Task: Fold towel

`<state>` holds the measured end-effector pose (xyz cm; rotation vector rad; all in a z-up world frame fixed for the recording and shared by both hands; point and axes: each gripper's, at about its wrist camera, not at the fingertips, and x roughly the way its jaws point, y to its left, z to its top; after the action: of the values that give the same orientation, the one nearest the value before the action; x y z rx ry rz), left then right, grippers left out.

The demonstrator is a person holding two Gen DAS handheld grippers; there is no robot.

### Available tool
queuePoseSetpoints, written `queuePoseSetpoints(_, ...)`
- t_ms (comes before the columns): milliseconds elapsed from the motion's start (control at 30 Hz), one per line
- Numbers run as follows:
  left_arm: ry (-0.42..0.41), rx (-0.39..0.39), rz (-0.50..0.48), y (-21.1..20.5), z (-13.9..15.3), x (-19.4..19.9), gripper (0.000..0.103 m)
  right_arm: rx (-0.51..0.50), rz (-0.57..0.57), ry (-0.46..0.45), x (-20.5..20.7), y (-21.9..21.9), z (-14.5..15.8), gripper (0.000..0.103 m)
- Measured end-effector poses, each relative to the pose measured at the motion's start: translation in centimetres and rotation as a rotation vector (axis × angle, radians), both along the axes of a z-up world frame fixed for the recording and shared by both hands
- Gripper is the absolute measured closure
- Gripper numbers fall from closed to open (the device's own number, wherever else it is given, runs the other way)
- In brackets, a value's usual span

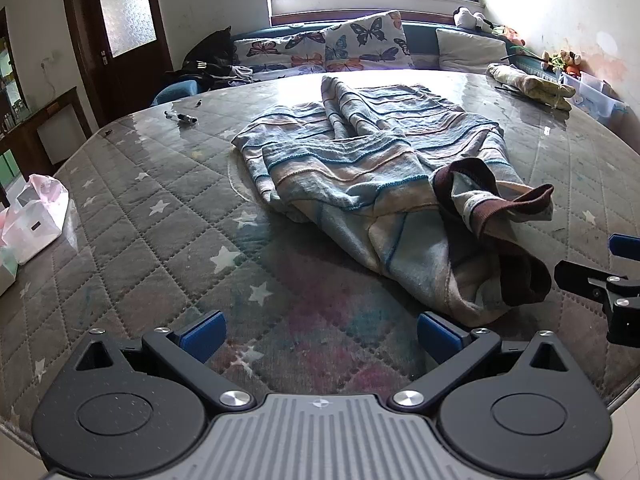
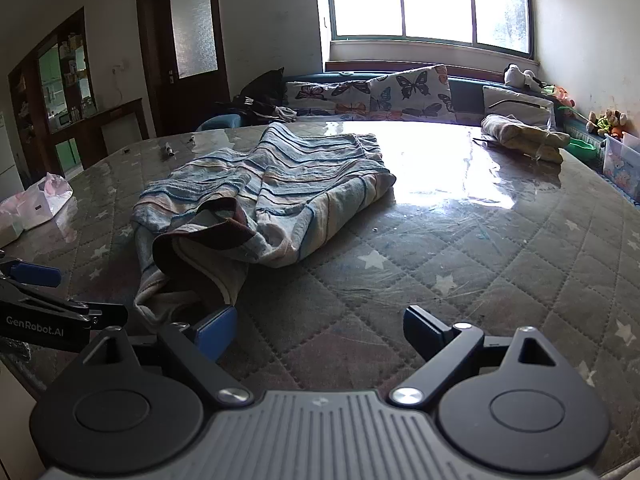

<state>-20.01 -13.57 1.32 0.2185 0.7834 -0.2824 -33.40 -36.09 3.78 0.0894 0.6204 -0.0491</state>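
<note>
1. Both grippers hover low over the near edge of the tabletop (image 1: pixel 132 208), jaws spread wide with nothing between them.
2. Left gripper (image 1: pixel 318 334) has bare quilted cover between its blue pads; its right pad sits just beside the towel's near end.
3. Right gripper (image 2: pixel 320 330) has its left pad at the towel's near end; whether they touch is unclear.
4. Striped towel (image 1: pixel 360 160) lies crumpled in loose folds around the middle of the tabletop, its brown-edged end reaching toward the near edge.
5. A pen (image 1: pixel 181 117) lies toward the far left edge, a plastic bag (image 1: pixel 36 216) at the left edge, and a bundled cloth (image 2: pixel 520 136) near the far right edge.
</note>
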Motion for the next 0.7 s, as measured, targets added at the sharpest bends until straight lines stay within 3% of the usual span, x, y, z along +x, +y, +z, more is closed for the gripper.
queuePoseSetpoints(700,0.01,-0.04,0.022,0.3,1.3,1.7,0.0,-0.006,0.011,-0.004,2.2,-0.3,1.3,0.025)
